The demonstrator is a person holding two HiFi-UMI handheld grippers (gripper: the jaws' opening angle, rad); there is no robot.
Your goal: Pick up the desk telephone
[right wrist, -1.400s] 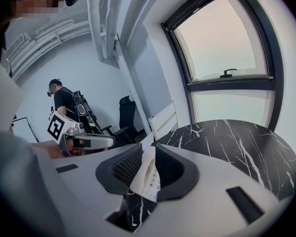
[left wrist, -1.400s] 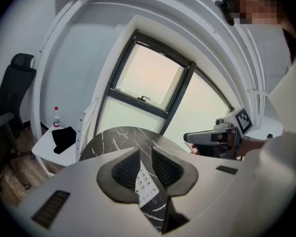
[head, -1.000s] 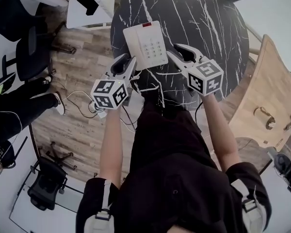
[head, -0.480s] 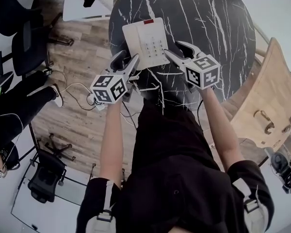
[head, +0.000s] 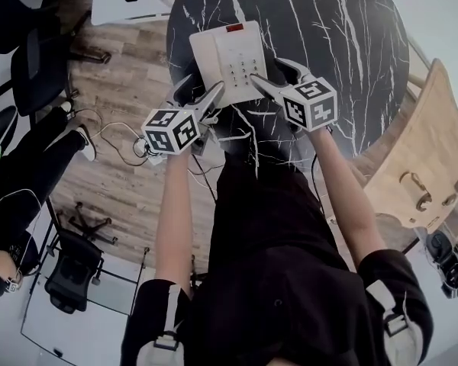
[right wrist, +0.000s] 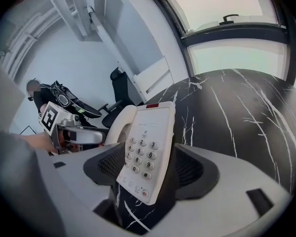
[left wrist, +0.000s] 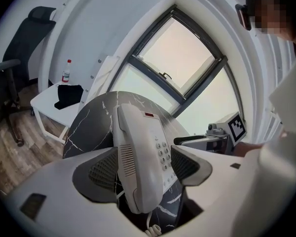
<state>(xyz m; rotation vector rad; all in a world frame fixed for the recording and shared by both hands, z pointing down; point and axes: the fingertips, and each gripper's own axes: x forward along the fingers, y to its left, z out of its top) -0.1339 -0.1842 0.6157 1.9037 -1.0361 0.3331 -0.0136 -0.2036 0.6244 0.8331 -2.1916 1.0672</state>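
Note:
The white desk telephone (head: 230, 59), handset on its left and keypad on its right, lies on the round black marble table (head: 328, 36). My left gripper (head: 202, 88) straddles the phone's near left corner, and the handset (left wrist: 138, 157) lies between its jaws, which are opening. My right gripper (head: 269, 71) straddles the near right corner with the keypad (right wrist: 145, 152) between its jaws, which are also opening. A dark gap shows beside the phone in each gripper view. The coiled cord (left wrist: 153, 229) hangs at the near end.
A white side table (head: 130, 6) with a bottle (left wrist: 66, 70) stands beyond the table's left edge. Black office chairs (head: 38, 67) and floor cables (head: 114, 139) are at the left. A wooden chair (head: 412, 158) is close on the right. A seated person's legs (head: 23, 166) are at far left.
Both grippers have sunk toward the table and reached further along the phone's near corners. Their jaws stand wider than before.

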